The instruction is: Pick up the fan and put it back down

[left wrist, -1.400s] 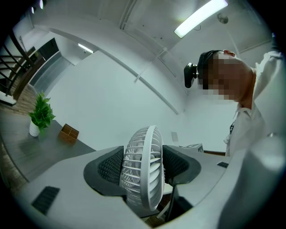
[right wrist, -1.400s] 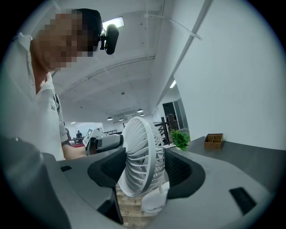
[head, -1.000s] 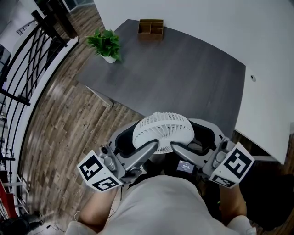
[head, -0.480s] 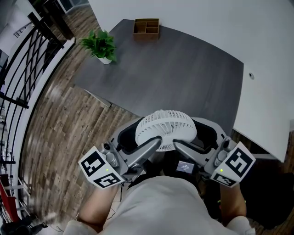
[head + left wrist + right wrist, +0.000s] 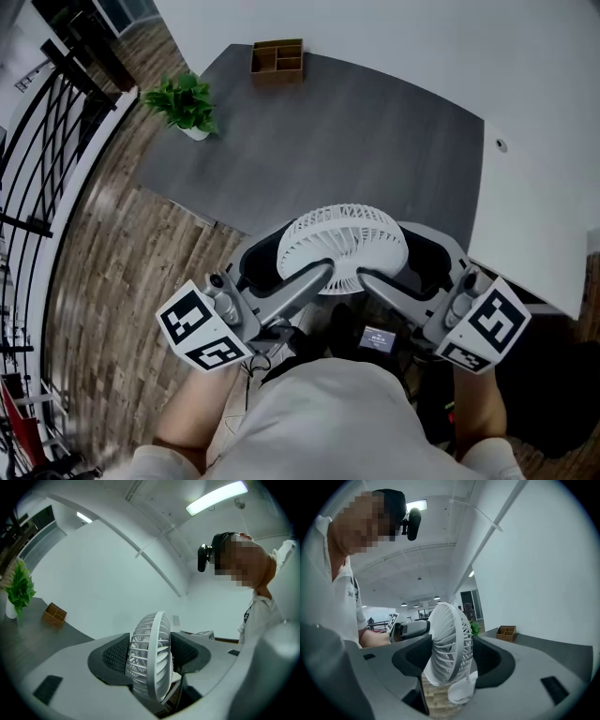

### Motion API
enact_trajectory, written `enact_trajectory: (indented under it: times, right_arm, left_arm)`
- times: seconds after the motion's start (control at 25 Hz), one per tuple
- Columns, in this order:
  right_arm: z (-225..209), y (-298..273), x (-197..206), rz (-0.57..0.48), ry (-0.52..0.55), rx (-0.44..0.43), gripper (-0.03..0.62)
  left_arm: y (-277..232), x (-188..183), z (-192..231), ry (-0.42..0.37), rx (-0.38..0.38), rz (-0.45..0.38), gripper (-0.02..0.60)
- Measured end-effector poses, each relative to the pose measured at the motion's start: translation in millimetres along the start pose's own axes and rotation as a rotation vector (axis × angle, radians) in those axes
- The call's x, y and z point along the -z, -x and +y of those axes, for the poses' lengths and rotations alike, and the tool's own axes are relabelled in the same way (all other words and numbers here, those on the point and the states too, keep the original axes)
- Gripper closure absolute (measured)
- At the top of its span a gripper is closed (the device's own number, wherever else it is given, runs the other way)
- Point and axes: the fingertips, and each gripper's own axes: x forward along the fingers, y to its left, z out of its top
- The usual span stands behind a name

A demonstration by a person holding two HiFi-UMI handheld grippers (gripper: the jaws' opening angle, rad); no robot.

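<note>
In the head view, the white fan (image 5: 342,246) sits face-up in front of the person's torso, near the front edge of the dark grey desk (image 5: 375,141), caught from 2 sides. The left gripper (image 5: 281,270) reaches in from the lower left and the right gripper (image 5: 412,270) from the lower right, each with its marker cube towards the person. Both pairs of fingers wrap the round grille. Far back on the desk stand a potted plant (image 5: 183,101) at the left corner and a wooden organiser (image 5: 277,56) at the far edge, both well apart from the fan. Wood-plank floor (image 5: 112,272) runs along the left, beside a black railing (image 5: 37,159).

In the left gripper view, the fan shows edge-on and upright, its grille pressed between the 2 dark padded fingers (image 5: 115,656), one pad on each face. The fingers stand narrow, closed onto the grille. The plant and the organiser show small at the far left, and the person's white shirt (image 5: 262,616) fills the right side.

In the right gripper view, the fan again stands edge-on between this gripper's 2 dark fingers (image 5: 490,660), which hold the grille on both faces. The fan's small round foot (image 5: 461,692) hangs below the grille with plank floor showing under it, not resting on the desk. The other gripper's body shows just behind the fan, and the organiser sits on the desk further back at the right
</note>
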Motion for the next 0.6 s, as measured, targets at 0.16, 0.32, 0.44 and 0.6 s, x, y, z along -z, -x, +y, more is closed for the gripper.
enact_trajectory:
  times: [0.16,0.32,0.44,0.6]
  right_arm:
    - [-16,2,-11,-0.005,0.029,0.019,0.321]
    - [-31,3,-19,-0.012,0.048,0.032,0.321]
    - [-42,2,-25,-0.015,0.061,0.042,0.321]
    - [-56,1,-30,-0.009,0.083,0.054,0.321]
  left_arm:
    - [-18,-8,4,-0.024,0.020,0.011,0.289]
    - [-34,-15,10,-0.045,0.040,0.020,0.288]
    - [-45,-19,15,-0.051,0.051,0.026,0.289]
    - [-57,-21,24,-0.041,0.066,0.032,0.288]
